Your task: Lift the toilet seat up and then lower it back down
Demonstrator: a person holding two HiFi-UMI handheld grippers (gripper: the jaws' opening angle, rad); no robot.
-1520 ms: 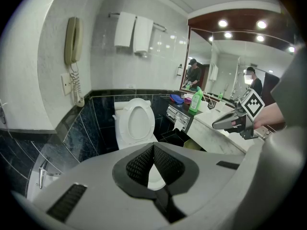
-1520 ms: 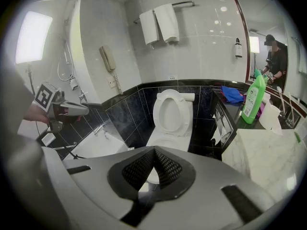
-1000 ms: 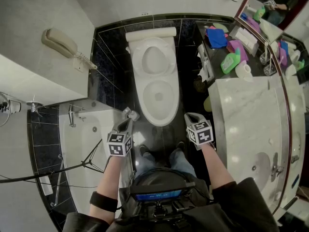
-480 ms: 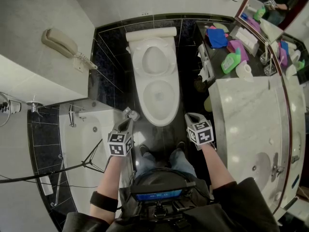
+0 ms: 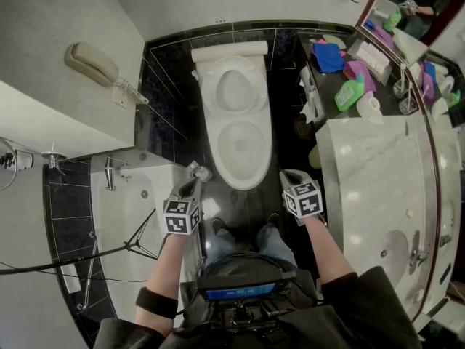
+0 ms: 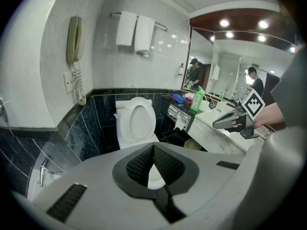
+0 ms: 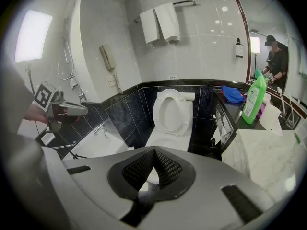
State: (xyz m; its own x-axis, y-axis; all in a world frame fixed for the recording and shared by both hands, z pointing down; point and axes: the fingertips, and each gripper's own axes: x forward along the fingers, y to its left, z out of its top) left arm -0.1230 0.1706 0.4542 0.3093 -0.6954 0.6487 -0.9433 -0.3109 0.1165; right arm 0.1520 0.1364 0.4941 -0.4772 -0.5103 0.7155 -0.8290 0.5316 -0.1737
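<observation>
Seat up, both tongs shut and empty

The toilet seat (image 5: 209, 93) is seen tipped upright against the tank, above the open bowl (image 5: 240, 145). The left tongs (image 5: 195, 171) and right tongs (image 5: 289, 175) are held closed on nothing, flanking the bowl's front, well short of the seat, likely readied for lowering it.

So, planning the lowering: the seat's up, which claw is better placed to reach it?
Left, marginally: left claw sits closer to the bowl than right claw; both shut, empty, short of the raised seat.
</observation>
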